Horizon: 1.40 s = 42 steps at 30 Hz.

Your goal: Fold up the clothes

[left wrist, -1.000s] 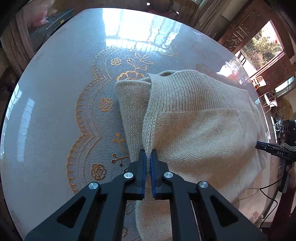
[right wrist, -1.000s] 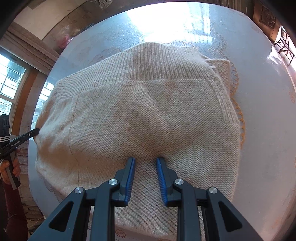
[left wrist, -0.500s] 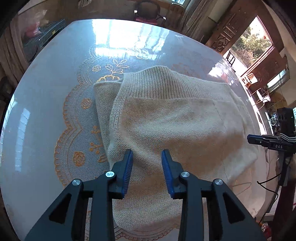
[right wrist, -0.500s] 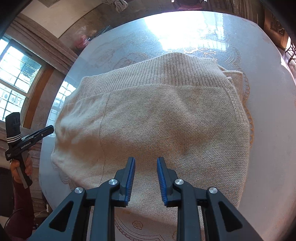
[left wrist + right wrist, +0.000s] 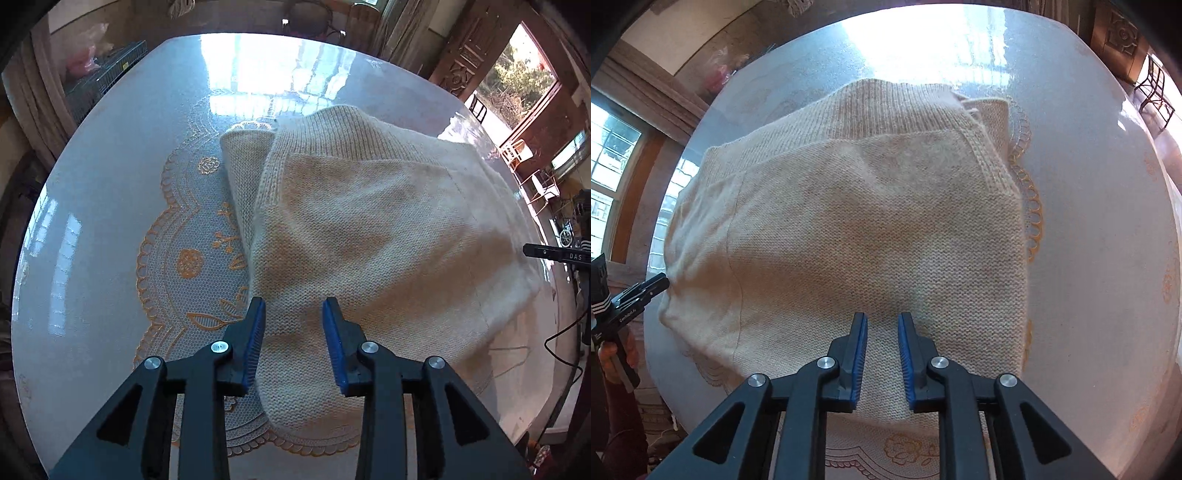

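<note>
A round, glossy pale grey table [image 5: 110, 229] with an orange-outlined lace floral mat under its clear top carries everything here. On it lies a folded beige knitted sweater [image 5: 369, 236], thick and ribbed along one band. It spreads from the middle of the table toward the edge seen at the right of the left wrist view, where its side droops over the rim. A narrower folded layer peeks out along the side facing the table's centre.

The left gripper [image 5: 293, 332], black with blue ribbed pads, hangs released above the near edge of the sweater, its jaws well apart and pressing on nothing.

The right gripper [image 5: 882, 343], of the same make, hovers over the sweater's near portion. Its jaws are closing, with a narrow gap left and only the knit below them, not pinched.

At the table's edge a hand [image 5: 617, 354] in a dark red sleeve holds the left gripper's handle.
</note>
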Available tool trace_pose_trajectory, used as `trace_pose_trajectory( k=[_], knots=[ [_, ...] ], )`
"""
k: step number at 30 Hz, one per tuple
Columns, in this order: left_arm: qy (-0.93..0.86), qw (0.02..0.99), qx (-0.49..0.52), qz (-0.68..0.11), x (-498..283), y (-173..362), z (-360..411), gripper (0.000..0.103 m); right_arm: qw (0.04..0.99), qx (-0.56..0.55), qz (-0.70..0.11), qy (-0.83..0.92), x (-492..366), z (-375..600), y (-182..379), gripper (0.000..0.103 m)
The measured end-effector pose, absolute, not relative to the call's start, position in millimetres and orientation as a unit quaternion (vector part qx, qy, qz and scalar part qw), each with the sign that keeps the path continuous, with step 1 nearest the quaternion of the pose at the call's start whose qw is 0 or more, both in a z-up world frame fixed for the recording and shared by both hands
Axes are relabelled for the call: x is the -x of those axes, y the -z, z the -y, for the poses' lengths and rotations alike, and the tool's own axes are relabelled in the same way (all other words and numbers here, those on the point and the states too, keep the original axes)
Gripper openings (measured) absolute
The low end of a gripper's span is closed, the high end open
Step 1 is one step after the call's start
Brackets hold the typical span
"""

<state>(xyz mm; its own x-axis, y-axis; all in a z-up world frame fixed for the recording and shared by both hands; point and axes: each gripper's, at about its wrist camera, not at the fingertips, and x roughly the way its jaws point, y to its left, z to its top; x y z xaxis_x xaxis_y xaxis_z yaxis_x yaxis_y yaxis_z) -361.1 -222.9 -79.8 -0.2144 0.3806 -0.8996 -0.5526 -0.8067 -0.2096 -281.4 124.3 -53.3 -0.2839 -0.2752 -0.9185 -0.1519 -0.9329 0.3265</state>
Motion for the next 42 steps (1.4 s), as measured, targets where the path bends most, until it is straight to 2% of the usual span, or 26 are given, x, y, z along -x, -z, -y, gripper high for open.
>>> trace_pose_trajectory(
  k=[2,5,8,11,15,16,18,21,23,25,29,33,35,38,42],
  knots=[
    [-0.776,0.322,0.538,-0.063,356.7,70.8,212.5,0.035,0.069,-0.567,0.215,0.793,292.5,-122.8,42.0,0.019],
    [-0.773,0.333,0.532,-0.086,349.2,72.4,185.7,0.035,0.114,-0.551,0.248,0.788,313.2,-111.7,40.0,0.022],
    [-0.766,0.312,0.548,-0.126,343.4,96.0,181.3,0.035,0.100,-0.583,0.232,0.772,330.2,-98.8,59.0,0.022],
    [-0.764,0.316,0.548,-0.123,339.2,103.4,197.0,0.035,0.061,-0.608,0.191,0.768,327.3,-100.0,79.5,0.022],
    [-0.778,0.324,0.529,-0.103,341.2,87.7,213.6,0.036,0.099,-0.575,0.271,0.765,311.5,-130.0,67.7,0.023],
    [-0.787,0.320,0.519,-0.096,344.0,80.2,219.1,0.038,0.119,-0.552,0.300,0.769,306.5,-142.2,61.6,0.026],
    [-0.808,0.305,0.495,-0.098,351.4,65.7,226.5,0.066,0.112,-0.531,0.327,0.773,296.6,-167.9,53.6,0.028],
    [-0.835,0.271,0.460,-0.129,366.3,49.7,228.5,0.079,0.055,-0.538,0.306,0.784,289.2,-194.4,45.0,0.031],
    [-0.838,0.261,0.456,-0.148,375.6,42.6,224.9,0.082,0.036,-0.550,0.302,0.778,289.9,-203.9,45.0,0.031],
    [-0.830,0.266,0.474,-0.124,387.8,31.0,241.9,0.083,0.043,-0.558,0.314,0.767,293.4,-208.2,50.9,0.031],
    [-0.813,0.268,0.510,-0.084,414.0,38.4,260.4,0.084,0.038,-0.552,0.354,0.754,294.4,-245.2,59.7,0.031],
    [-0.788,0.289,0.543,-0.038,435.5,59.8,271.5,0.093,0.053,-0.544,0.399,0.736,296.7,-265.5,75.0,0.031],
    [-0.776,0.293,0.558,-0.012,444.6,67.0,280.8,0.094,0.076,-0.535,0.433,0.722,296.6,-269.8,86.4,0.031],
    [-0.763,0.300,0.572,0.022,451.9,75.1,294.1,0.096,0.074,-0.538,0.442,0.714,297.4,-276.7,98.9,0.031],
    [-0.760,0.295,0.578,0.026,455.5,79.6,301.7,0.098,0.091,-0.547,0.448,0.701,299.7,-276.4,107.6,0.031]
  ],
)
